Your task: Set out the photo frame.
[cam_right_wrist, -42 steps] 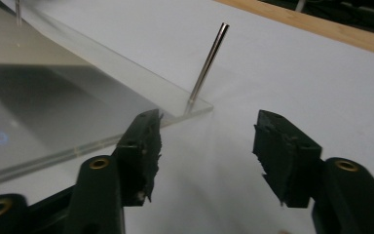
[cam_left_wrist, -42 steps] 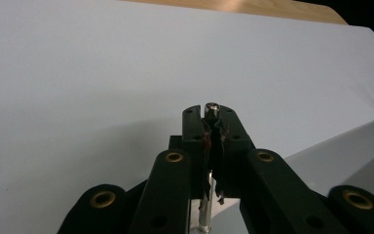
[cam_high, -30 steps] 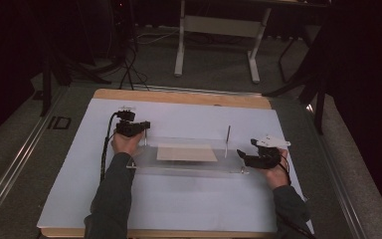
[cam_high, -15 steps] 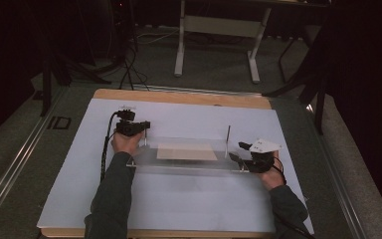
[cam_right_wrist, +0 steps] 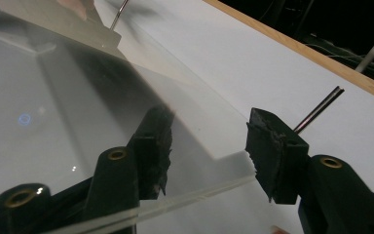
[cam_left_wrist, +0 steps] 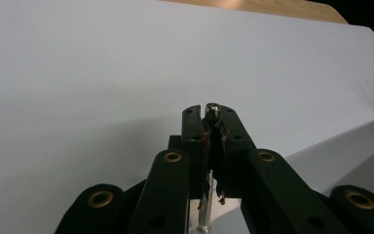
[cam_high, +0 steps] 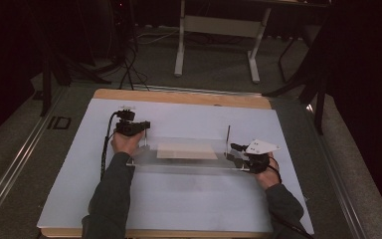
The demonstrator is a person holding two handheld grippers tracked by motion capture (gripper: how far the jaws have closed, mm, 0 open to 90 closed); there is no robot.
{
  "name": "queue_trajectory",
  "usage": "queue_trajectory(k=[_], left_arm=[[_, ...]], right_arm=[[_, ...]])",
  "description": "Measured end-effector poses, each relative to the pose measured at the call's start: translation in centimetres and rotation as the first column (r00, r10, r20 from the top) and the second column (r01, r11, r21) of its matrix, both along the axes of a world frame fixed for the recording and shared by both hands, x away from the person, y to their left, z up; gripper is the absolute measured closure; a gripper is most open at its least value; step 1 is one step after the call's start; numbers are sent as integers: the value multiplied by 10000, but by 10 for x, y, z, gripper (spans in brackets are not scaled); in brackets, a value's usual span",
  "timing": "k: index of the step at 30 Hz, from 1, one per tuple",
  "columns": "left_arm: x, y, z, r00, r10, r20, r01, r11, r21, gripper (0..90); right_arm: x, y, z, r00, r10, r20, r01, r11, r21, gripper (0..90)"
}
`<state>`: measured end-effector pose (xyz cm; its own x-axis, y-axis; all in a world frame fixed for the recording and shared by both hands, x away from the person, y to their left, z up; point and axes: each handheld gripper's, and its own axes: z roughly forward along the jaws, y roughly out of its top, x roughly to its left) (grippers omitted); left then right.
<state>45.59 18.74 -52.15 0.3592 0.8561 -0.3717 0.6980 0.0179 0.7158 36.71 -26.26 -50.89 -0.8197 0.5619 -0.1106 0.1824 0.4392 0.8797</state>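
Centre frame: left gripper clamped on upright thin metal rod; right gripper open beside clear acrylic plate; progress undeterminable.

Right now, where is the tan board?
In the high view, the tan board lies mid-table on the clear plate, between the left gripper and right gripper.

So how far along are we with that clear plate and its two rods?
Done: the left gripper is shut on the left rod of the clear plate. In hand: the right gripper is open at the plate's right edge, beside the right rod. Left: closing on that rod; the plate sits on the white sheet.
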Motion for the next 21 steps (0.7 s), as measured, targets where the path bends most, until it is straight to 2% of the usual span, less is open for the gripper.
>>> queue_trajectory(k=[5,12,16,21], left_arm=[[-1,1,-1,9999,28,141,-28,10000,-12,794],[-11,9,-6,9977,-214,638,209,9998,75,735],[-17,13,-2,9950,-330,942,308,9992,251,698],[-27,17,4,9886,-654,1354,549,9953,800,667]], right_arm=[[0,0,0,10000,7,-35,-6,10000,6,494],[1,0,1,10000,41,-39,-41,10000,48,497],[1,0,1,10000,31,-80,-31,10000,28,497],[2,0,2,9999,16,-139,-15,10000,71,498]])
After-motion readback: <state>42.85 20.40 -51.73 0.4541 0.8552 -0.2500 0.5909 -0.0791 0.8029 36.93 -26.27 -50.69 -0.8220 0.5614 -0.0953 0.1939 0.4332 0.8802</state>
